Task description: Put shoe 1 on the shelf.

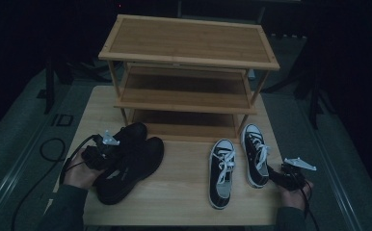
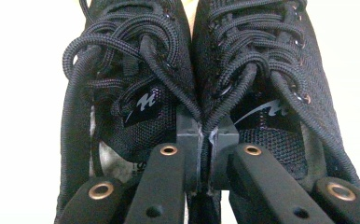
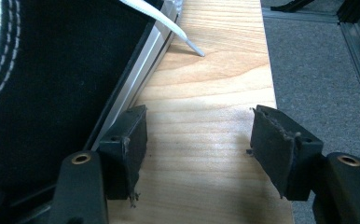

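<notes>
Gripping two black mesh shoes (image 1: 128, 161) at the left front of the table (image 1: 184, 192), left tool (image 2: 205, 144) is pressed together, pinching the inner collars of both shoes between its pads, one jaw down inside each shoe; in the high view the left tool (image 1: 102, 151) sits over the pair's heel end with the person's left hand (image 1: 80, 173) behind it and a cable (image 1: 49, 154) trailing off the table edge. Shoes lie side by side, touching, toes pointing toward the shelf rack. Each tongue carries a small white wavy logo (image 2: 143, 105); no letters can be read. Three-tier wooden shelf rack (image 1: 189, 57) stands at the back of the table, all tiers bare, nothing between the black shoes and its bottom tier. Right of centre, two black canvas sneakers (image 1: 237, 163) with white laces and white toe caps lie just apart from each other, toes toward the person. Right tool (image 1: 285, 175) sits just beside the right-hand sneaker near the table's right edge, held by the right hand (image 1: 295, 192); right tool (image 3: 197, 140) is spread, bare wood between the pads, left pad just beside the sneaker's white sole edge, whether touching I cannot tell. A white lace tip (image 3: 194, 49) rests on the wood ahead. Count: 2 black mesh shoes, 2 sneakers, 1 rack, 2 tools.
</notes>
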### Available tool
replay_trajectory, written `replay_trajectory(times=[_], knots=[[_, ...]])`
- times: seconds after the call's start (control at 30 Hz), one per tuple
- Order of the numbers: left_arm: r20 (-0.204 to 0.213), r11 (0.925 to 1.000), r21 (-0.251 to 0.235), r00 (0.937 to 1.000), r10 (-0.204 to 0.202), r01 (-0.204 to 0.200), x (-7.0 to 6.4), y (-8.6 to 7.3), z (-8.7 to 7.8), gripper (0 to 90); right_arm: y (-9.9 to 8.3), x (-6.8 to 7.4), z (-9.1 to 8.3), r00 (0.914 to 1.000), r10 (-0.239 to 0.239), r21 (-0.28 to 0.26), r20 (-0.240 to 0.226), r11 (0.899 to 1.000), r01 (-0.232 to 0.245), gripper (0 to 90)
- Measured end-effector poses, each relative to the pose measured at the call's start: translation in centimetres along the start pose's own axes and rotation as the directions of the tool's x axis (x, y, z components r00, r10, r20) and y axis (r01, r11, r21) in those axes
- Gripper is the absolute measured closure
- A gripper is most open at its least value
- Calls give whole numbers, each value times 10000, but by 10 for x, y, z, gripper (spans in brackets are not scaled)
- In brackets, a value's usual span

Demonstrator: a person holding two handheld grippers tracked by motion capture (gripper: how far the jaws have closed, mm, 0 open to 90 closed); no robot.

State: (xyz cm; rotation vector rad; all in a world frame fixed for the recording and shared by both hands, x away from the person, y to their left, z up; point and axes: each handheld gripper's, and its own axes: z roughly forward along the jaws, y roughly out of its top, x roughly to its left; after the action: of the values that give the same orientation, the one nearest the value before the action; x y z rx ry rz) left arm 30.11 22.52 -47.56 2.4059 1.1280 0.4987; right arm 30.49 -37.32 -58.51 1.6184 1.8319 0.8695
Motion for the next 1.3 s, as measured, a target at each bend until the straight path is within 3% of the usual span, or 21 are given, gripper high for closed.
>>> replay_trajectory(times=[0.2,0.57,1.3], knots=[[199,9997,-261,9998,9,-4,-5,4,-5,864,0,0,0,10000,3,1,0,10000,-3,358],[437,9995,-284,9989,-139,152,-9,16,-3,863,0,0,0,10000,1,-1,-4,10000,-1,358],[163,9964,-536,9977,-654,662,-19,48,11,862,0,0,0,10000,3,-5,-7,10000,-3,357]])
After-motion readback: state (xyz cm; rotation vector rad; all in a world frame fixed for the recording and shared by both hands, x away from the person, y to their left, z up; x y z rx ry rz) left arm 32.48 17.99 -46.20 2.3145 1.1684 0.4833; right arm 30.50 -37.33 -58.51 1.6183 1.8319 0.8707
